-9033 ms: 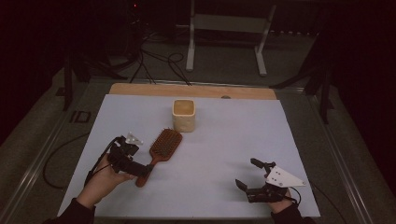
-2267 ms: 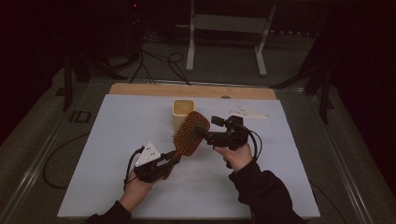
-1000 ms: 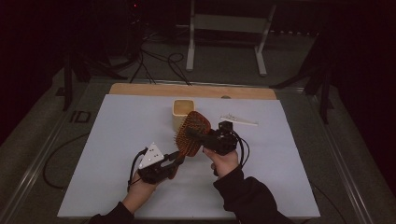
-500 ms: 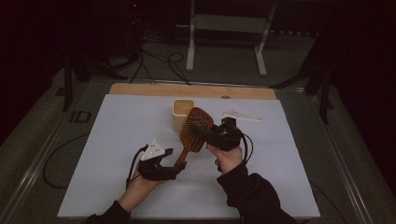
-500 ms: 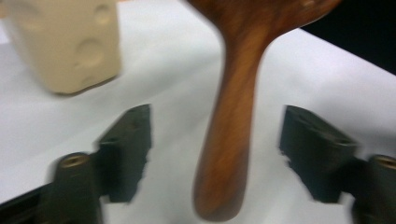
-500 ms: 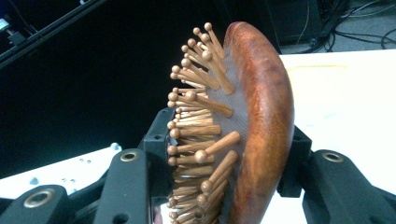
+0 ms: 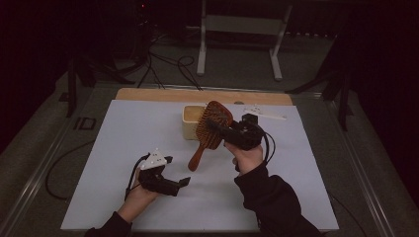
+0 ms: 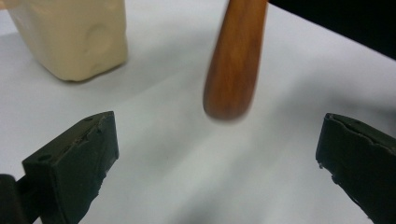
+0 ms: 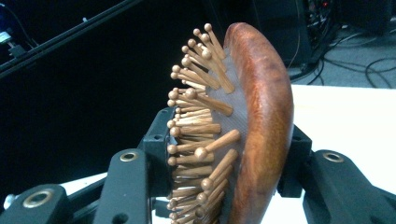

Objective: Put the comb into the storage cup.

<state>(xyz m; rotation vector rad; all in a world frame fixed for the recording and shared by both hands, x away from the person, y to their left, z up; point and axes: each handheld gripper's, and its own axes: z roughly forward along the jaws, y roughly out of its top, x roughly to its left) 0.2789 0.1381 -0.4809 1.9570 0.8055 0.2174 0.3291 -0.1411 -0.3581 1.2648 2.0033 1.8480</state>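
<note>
While the right gripper (image 7: 217,129) alone carries the wooden hairbrush (image 7: 211,129), the main risk is the brush pivoting or sliding out of its jaws. They are clenched across the head, 1 jaw on the bristle side and 1 on the smooth rounded back (image 9: 261,116), as the right gripper view shows. The bristles give and the back is curved, so the hold looks less firm than a flat pinch, and the long handle (image 8: 232,60) hangs below the jaws as a lever. A quick turn of the wrist could let the head rotate between the pads and the handle swing down onto the tabletop (image 7: 123,143).

Nearest the person, the left gripper (image 7: 175,173) has its jaws released and spread wide; they have just been opening, and nothing lies between them. In the left gripper view the handle's end hangs ahead of the jaws and between their lines, clear of both pads, with bare tabletop under it. If the left hand lingers there, the swinging handle could strike a jaw.

Farther on, the cream box (image 7: 191,127) stands just behind the brush head, to the far left of the left jaws. Should the brush be meant for that box, a tilted head could catch its rim and tip or push it.
</note>
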